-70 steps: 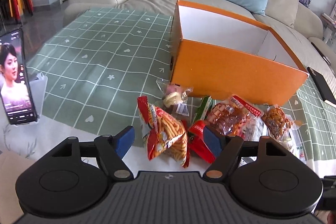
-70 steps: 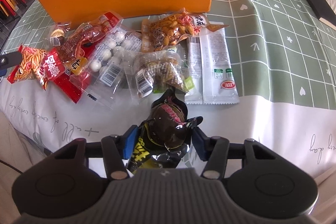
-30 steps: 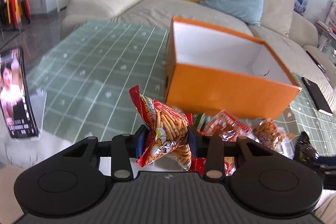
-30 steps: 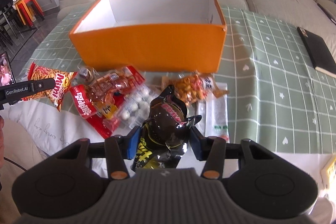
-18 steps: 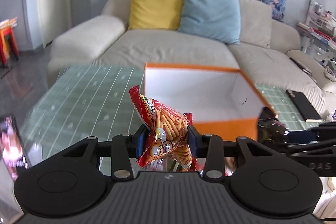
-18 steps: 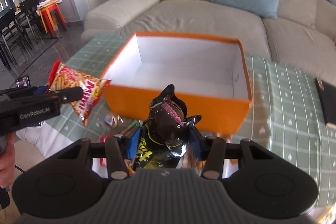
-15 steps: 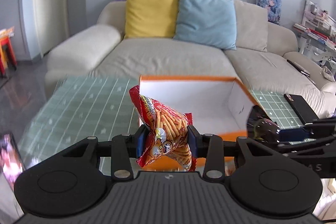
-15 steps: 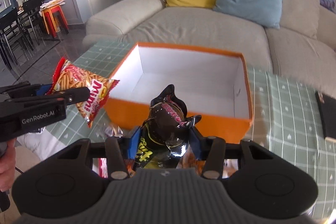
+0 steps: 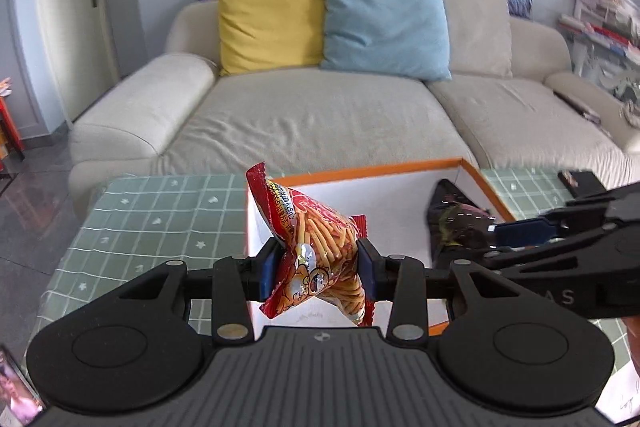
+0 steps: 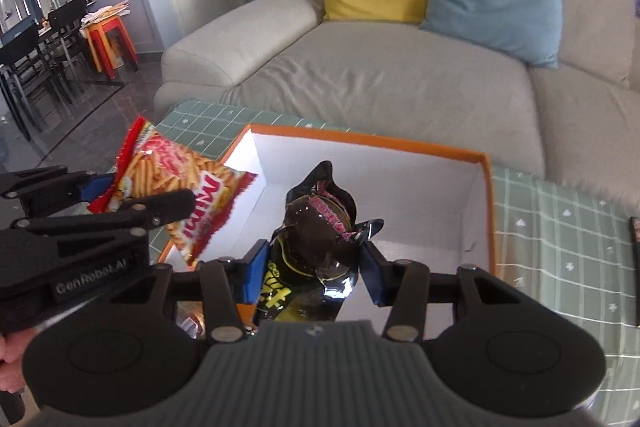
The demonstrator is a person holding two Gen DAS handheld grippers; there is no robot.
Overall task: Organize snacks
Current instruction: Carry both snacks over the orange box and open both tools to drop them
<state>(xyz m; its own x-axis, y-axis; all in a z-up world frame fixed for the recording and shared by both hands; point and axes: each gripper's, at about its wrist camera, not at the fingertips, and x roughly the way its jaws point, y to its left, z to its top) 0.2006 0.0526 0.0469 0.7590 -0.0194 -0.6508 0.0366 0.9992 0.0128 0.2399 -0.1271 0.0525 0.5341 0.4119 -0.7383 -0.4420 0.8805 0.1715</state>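
Observation:
My left gripper is shut on a red bag of stick snacks and holds it above the left end of the open orange box. My right gripper is shut on a black shiny snack packet and holds it over the box's white inside. In the right wrist view the left gripper with the red bag hangs over the box's left wall. In the left wrist view the right gripper and black packet are over the box's right part.
The box stands on a table with a green checked cloth. A beige sofa with yellow and blue cushions lies behind it. A black notebook lies at the table's right. A phone screen shows at the lower left.
Both grippers have risen and moved forward over the box, each carrying its packet. The loose snacks on the table have dropped out of sight.

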